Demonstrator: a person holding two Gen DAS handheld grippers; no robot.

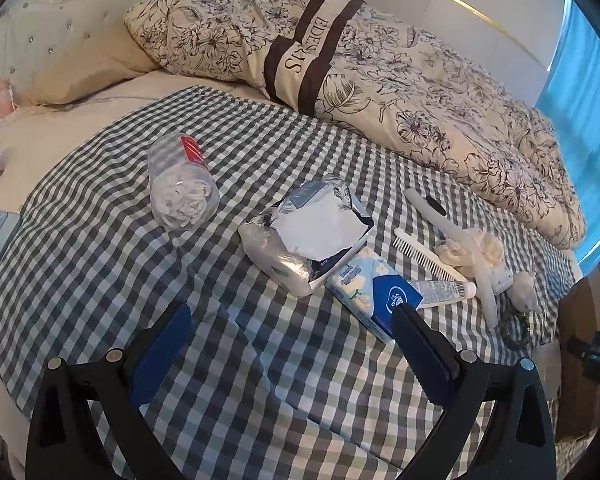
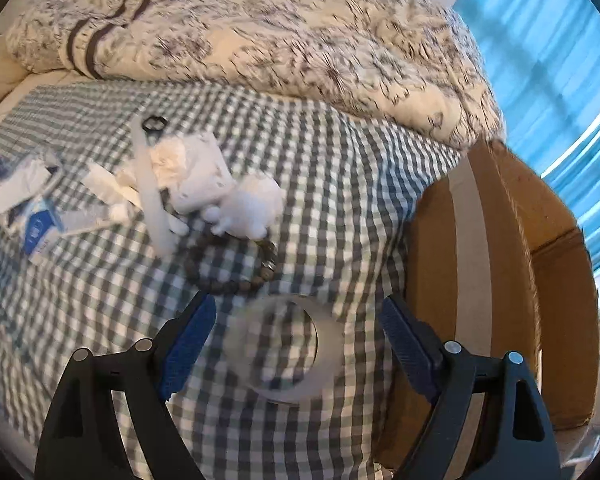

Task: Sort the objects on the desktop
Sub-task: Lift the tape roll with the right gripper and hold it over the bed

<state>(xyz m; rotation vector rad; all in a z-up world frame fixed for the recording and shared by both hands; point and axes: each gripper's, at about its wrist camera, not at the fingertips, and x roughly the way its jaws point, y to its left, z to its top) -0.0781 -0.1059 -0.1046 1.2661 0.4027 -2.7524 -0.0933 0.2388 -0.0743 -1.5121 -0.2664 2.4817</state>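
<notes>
- While both tools hang over the checked cloth [image 1: 260, 360], the left gripper [image 1: 292, 320] has its jaws spread wide with nothing between them.
- Just ahead of its right finger lies a blue tissue pack [image 1: 374, 296], touching a crumpled silver wipes packet [image 1: 308, 232] further ahead.
- Ahead and to its left, a clear plastic bottle [image 1: 182, 188] lies on its side.
- Ahead to its right sit a white comb [image 1: 424, 254], a small tube [image 1: 444, 290] and a long white handle [image 1: 456, 236], clustered together.
- The right gripper [image 2: 296, 316] is likewise spread wide and empty, with a roll of clear tape [image 2: 288, 348] lying flat on the cloth between its fingers; the view is blurred.
- Just ahead of it lies a dark bead bracelet [image 2: 232, 264], touching a white plush toy [image 2: 252, 204].
- To its right stands a cardboard box [image 2: 500, 280].
</notes>
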